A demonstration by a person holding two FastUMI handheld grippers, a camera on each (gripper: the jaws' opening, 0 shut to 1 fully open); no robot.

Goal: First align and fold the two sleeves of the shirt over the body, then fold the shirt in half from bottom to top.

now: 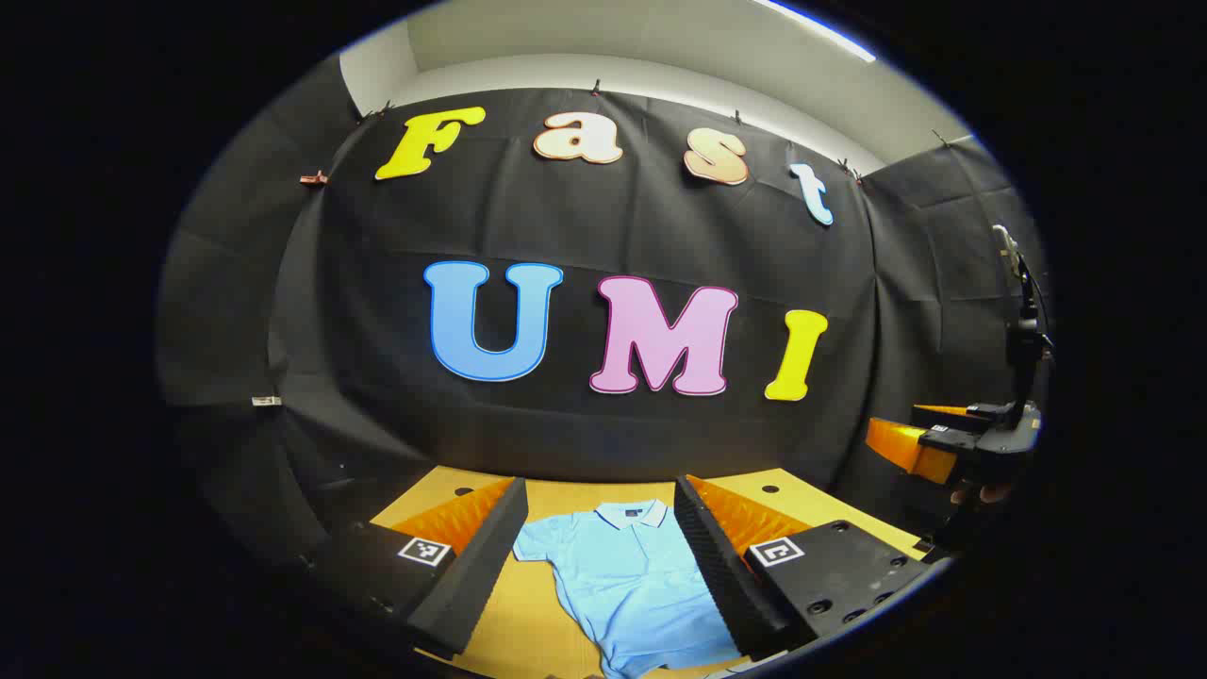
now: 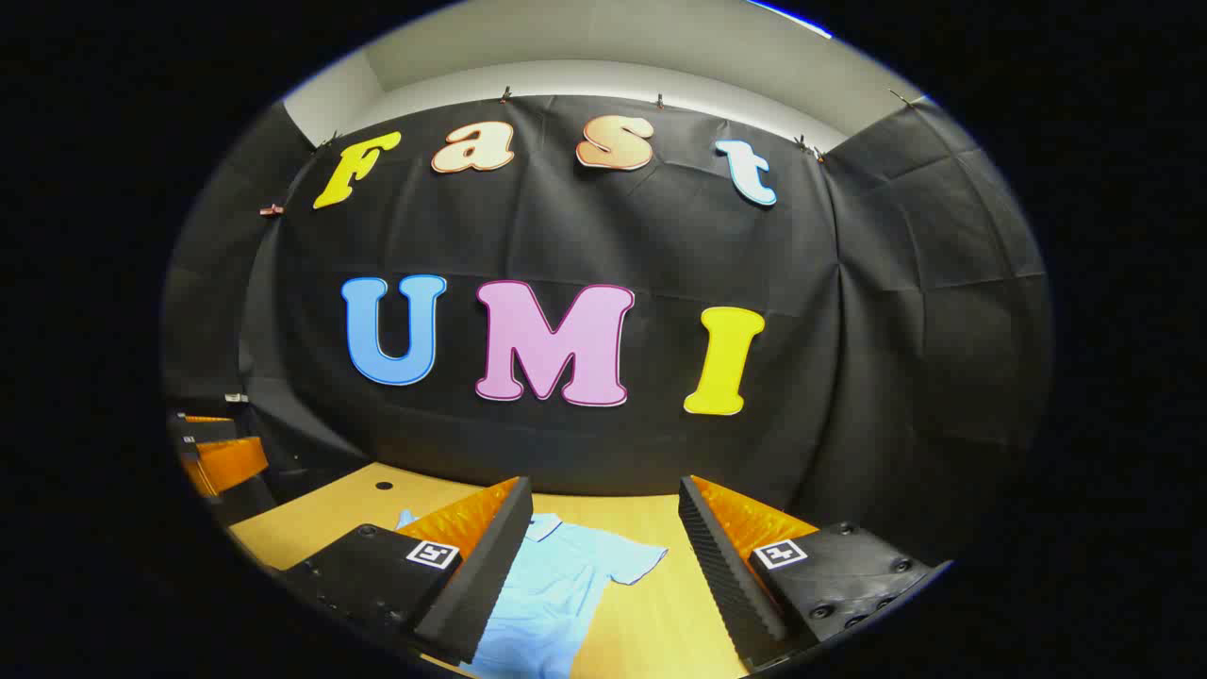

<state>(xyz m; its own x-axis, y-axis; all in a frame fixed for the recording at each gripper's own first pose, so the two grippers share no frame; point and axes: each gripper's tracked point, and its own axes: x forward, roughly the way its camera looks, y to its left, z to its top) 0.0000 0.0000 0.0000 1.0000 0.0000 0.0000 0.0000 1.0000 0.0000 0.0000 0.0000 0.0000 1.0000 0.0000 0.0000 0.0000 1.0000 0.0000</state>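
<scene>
A light blue polo shirt (image 1: 627, 575) lies flat on the wooden table (image 1: 533, 622), collar toward the back wall. In the left gripper view it shows between the fingers of my left gripper (image 1: 600, 486), which is open, holds nothing and hovers above the table's near side. One short sleeve (image 1: 533, 547) spreads out to the left; the other is hidden behind a finger. In the right gripper view the shirt (image 2: 556, 585) lies low and left of centre with a sleeve (image 2: 634, 562) sticking out. My right gripper (image 2: 603, 486) is also open and holds nothing.
The right gripper (image 1: 896, 429), held by a hand, shows at the far right edge of the left gripper view, beside the table. The left gripper (image 2: 207, 448) shows at the far left of the right gripper view. Black cloth walls close the booth behind the table (image 2: 660, 604).
</scene>
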